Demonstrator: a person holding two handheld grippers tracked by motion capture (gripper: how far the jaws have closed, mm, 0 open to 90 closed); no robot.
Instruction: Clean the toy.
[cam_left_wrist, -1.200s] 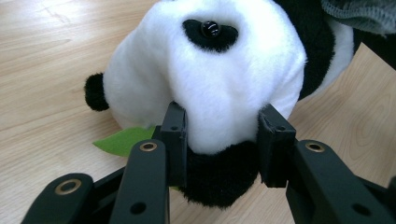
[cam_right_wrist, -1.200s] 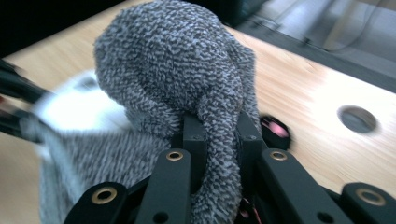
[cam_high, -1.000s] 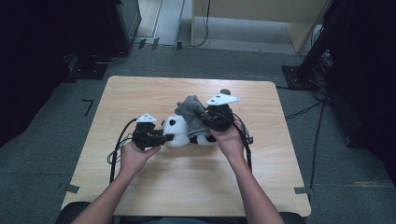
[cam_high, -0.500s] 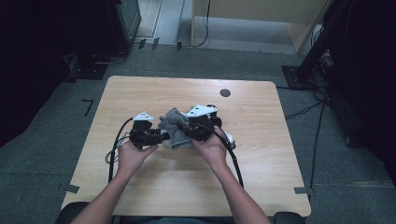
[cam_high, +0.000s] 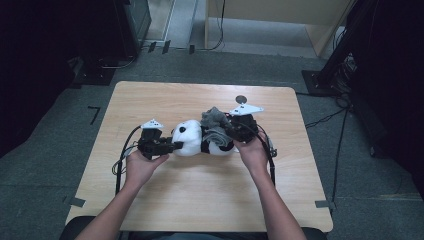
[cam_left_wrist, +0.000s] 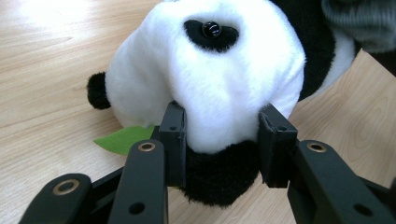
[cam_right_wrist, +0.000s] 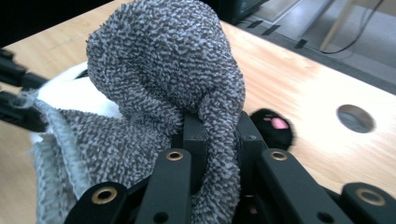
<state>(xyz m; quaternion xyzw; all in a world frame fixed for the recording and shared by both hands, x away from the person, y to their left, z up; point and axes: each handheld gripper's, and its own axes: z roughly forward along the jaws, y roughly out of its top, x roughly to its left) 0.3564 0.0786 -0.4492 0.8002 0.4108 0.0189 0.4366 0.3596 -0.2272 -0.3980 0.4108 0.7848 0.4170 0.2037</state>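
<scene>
While the wooden table (cam_high: 165, 200) takes up the middle of the high view, its whole lower half and its upper left lie bare, leaving wide room toward the near edge and toward the left and right edges. A small round hole (cam_high: 241, 99) sits near the far edge, right of centre; in the right gripper view it shows at the right (cam_right_wrist: 356, 118).

A toy panda (cam_high: 192, 137) lies on its side at the centre of the high view, well away from every table edge. In the left gripper view its white head (cam_left_wrist: 210, 70) sits in the upper middle, one black eye (cam_left_wrist: 211, 29) near the top, a black ear (cam_left_wrist: 98, 90) at the left and a green felt leaf (cam_left_wrist: 121, 138) poking out underneath, flat on the wood.

A grey terry cloth (cam_high: 214, 122) is draped over the panda's right end in the high view. In the right gripper view it bulges up through the centre (cam_right_wrist: 163, 60), with a loose frayed edge trailing to the lower left, and a black paw with a pink pad (cam_right_wrist: 273, 125) shows just right of it.

The left gripper (cam_high: 176, 145) sits left of the toy, its jaws clamped on the lower part of the panda's head (cam_left_wrist: 223, 144), pads pressing into the plush from both sides. The right gripper (cam_high: 227, 131) is at the right end, its jaws pinched nearly together on a fold of the cloth (cam_right_wrist: 219, 144).
</scene>
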